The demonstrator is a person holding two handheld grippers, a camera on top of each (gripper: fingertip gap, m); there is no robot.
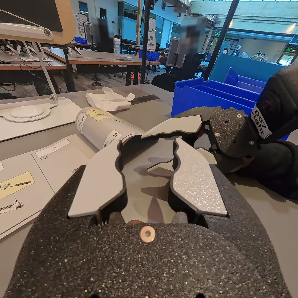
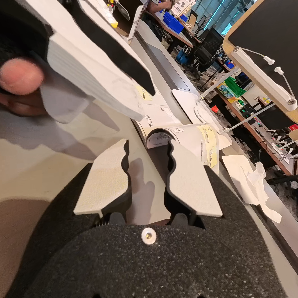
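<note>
Left gripper (image 1: 147,148) with speckled black body, pale grey wavy-edged fingers (image 1: 100,179), black inner pads, silver screw behind the claw, right gripper (image 2: 147,150) alike, white label strapped behind its claw, dark sleeve

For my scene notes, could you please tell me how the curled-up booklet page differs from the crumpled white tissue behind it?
The curled page is smooth, rolled into an open tube, and printed with diagrams and a pale yellow panel; the tissue is plain white, wrinkled and lying in a loose flat heap. The page is attached to the open booklet and sits just ahead of both open grippers; the tissue lies apart, farther back. Both rest on the grey table.
</note>
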